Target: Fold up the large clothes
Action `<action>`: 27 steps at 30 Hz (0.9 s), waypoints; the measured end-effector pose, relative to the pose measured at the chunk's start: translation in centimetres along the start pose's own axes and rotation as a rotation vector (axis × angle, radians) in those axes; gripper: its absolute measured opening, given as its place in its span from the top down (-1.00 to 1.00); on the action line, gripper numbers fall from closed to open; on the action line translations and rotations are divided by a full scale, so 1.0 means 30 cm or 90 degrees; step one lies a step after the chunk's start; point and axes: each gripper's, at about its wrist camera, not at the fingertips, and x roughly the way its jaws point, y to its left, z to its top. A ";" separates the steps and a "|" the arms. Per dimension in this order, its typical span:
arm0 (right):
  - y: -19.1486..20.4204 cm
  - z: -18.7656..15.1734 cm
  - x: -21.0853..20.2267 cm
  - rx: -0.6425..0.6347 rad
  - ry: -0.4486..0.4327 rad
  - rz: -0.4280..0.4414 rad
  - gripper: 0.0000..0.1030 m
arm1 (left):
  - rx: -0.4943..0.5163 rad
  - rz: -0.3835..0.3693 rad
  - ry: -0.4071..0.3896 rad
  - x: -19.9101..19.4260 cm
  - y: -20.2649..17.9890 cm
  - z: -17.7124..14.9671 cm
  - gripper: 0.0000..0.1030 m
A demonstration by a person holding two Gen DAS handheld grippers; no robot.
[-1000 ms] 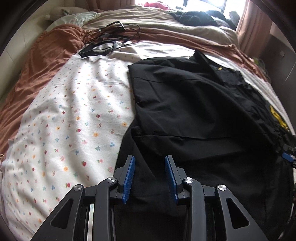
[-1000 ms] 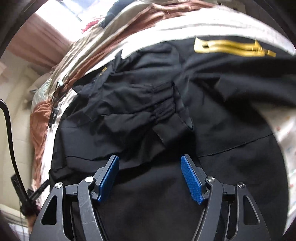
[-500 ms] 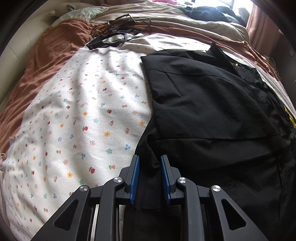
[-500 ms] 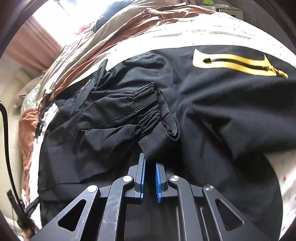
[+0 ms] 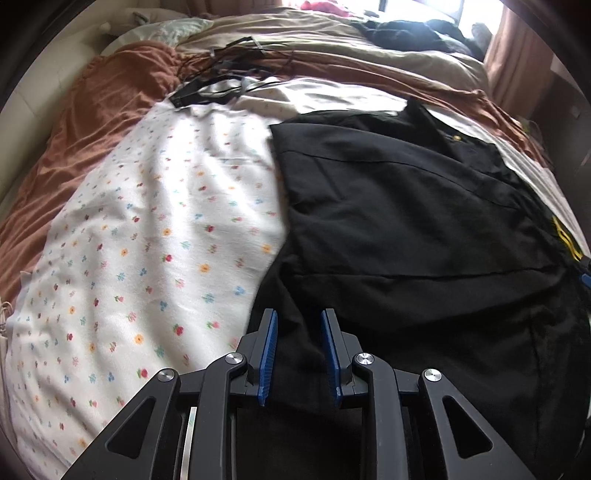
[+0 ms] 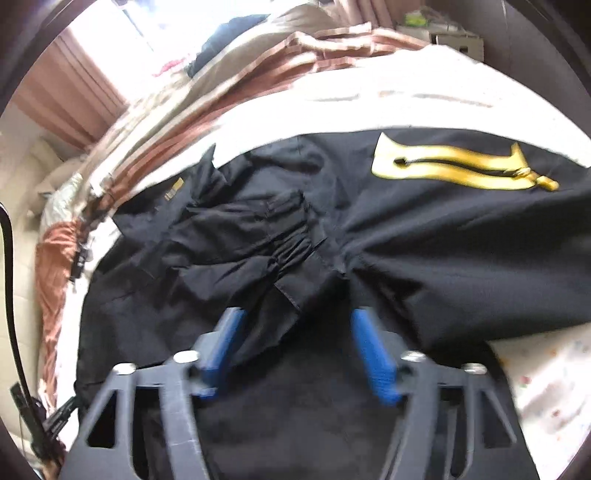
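A large black jacket (image 5: 406, 229) lies spread on a floral white sheet (image 5: 147, 240) on a bed. It also shows in the right wrist view (image 6: 406, 240), with a yellow zip pocket (image 6: 454, 166) and a gathered cuffed sleeve (image 6: 280, 243) folded across its body. My left gripper (image 5: 297, 332) is partly open over the jacket's near left hem, with black cloth between the blue pads; I cannot tell if they touch it. My right gripper (image 6: 299, 332) is open just above the jacket, with the sleeve's cuff end lying between its fingers.
A brown blanket (image 5: 92, 129) and a beige quilt (image 5: 332, 44) cover the far side of the bed. Black cables and straps (image 5: 221, 81) lie at the sheet's far edge. A dark clothes heap (image 5: 413, 33) sits by the window. A black cable (image 6: 14, 314) hangs at the left.
Both grippers closed on the cloth half a second ago and have since opened. The right one let go of the sleeve cuff; the left one widened over the hem.
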 end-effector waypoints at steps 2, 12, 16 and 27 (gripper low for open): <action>-0.024 -0.001 -0.058 -0.014 -0.011 -0.003 -0.35 | 0.015 -0.001 0.004 -0.019 -0.022 -0.007 0.36; -0.303 -0.044 -0.321 0.026 -0.046 -0.038 -0.36 | 0.048 -0.020 -0.064 -0.201 -0.154 -0.018 -0.59; -0.452 -0.076 -0.413 0.074 -0.061 -0.056 -0.36 | 0.067 -0.025 -0.078 -0.260 -0.216 -0.020 -0.59; -0.767 -0.129 -0.581 0.174 -0.102 -0.054 -0.36 | 0.087 -0.048 -0.102 -0.386 -0.385 -0.028 -0.59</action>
